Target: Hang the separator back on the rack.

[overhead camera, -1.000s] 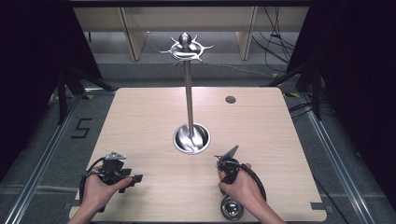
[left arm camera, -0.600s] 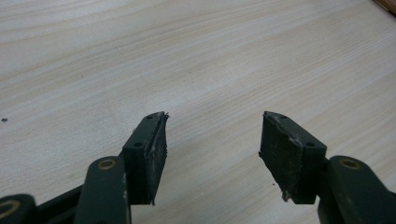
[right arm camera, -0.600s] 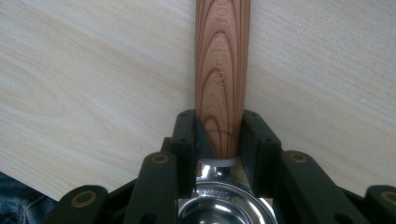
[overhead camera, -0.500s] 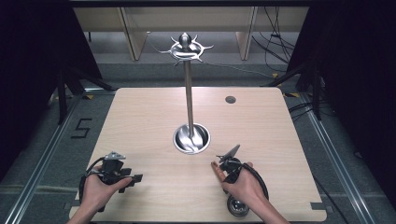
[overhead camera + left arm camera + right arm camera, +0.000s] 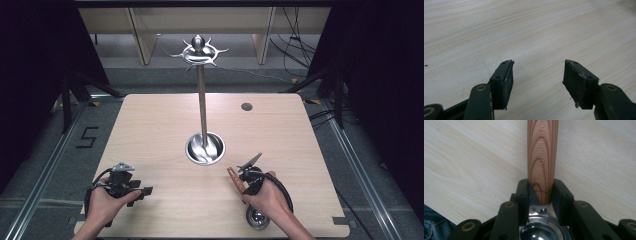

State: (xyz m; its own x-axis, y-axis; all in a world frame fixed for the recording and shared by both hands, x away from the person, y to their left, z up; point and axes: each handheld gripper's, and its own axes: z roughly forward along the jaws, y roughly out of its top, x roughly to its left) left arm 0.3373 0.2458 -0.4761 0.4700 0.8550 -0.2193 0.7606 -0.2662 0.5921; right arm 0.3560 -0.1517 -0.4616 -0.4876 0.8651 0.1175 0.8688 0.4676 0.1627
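Observation:
A steel utensil stand rises from the middle of the table, with a round base (image 5: 205, 149), a tall pole (image 5: 202, 107) and a crown of hooks (image 5: 199, 51). My right gripper (image 5: 246, 176) (image 5: 540, 192) is shut on a utensil, gripping the lower end of its wooden handle (image 5: 542, 157) (image 5: 234, 177). The utensil's shiny steel bowl (image 5: 541, 230) (image 5: 257, 219) sits behind the jaws, near the table's front edge. My left gripper (image 5: 142, 191) (image 5: 537, 80) is held at the front left, open, with only bare tabletop between its pads.
The light wooden table (image 5: 150, 130) has a small dark round hole (image 5: 246, 106) at the back right. Dark floor, metal rails and cables surround the table. A bit of blue denim (image 5: 431, 218) shows past the table edge.
The right hand has shifted slightly right and turned, so the wooden handle now points up-left beyond the hand. The left gripper has stayed still.

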